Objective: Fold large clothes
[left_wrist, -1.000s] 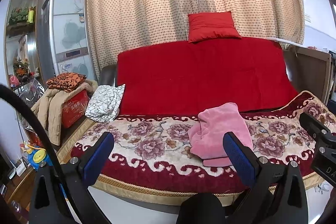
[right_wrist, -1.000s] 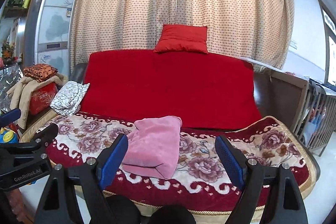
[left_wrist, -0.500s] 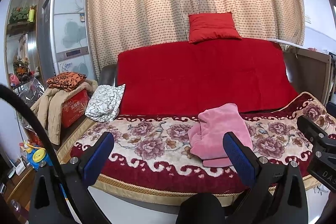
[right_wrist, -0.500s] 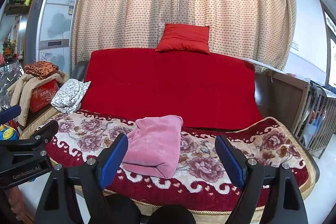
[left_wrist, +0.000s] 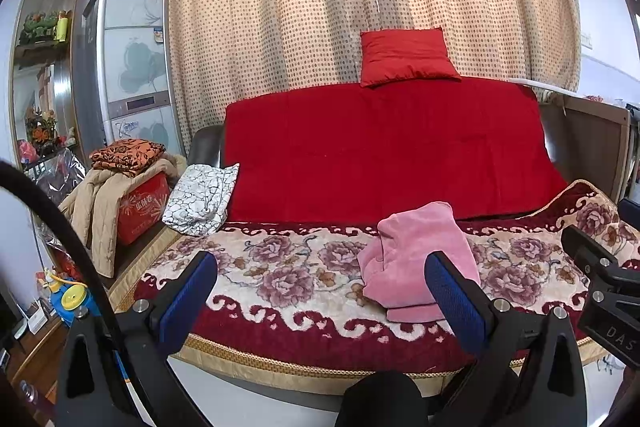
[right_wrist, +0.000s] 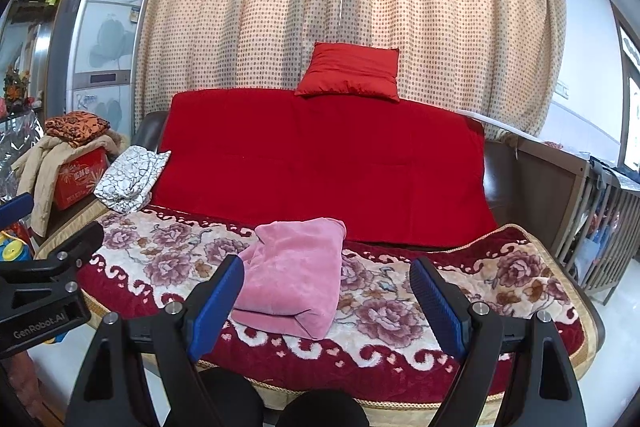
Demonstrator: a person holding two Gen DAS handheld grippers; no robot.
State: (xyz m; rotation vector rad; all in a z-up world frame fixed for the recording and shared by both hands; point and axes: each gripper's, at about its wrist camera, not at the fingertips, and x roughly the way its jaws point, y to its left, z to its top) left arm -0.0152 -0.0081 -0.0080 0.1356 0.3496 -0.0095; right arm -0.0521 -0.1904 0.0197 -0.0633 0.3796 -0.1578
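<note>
Pink garment (right_wrist: pixel 294 279) sits folded into a thick, soft rectangular bundle, fleecy-looking, fold edges stacked at the near end, one top corner a bit rumpled. It's on the floral blanket (right_wrist: pixel 460 291) covering the sofa seat, roughly mid-seat, just in front of the red throw (right_wrist: pixel 320 159) on the backrest.

Left gripper (left_wrist: pixel 320 291) & right gripper (right_wrist: pixel 326 297) both hang in front of the sofa edge, short of the bundle, blue pads spread wide, nothing between them, no contact w/ the cloth. In the left view the garment (left_wrist: pixel 416 259) shows just inside the right-hand pad; in the right view, just inside the left-hand pad.

Vs the frames a sec ago: basically no change. Bundle in same spot, same shape; both grippers at same width and same place.

Red cushion (right_wrist: pixel 350 75) on top of backrest, b/w patterned cloth (right_wrist: pixel 130 177) at the sofa's left end.
</note>
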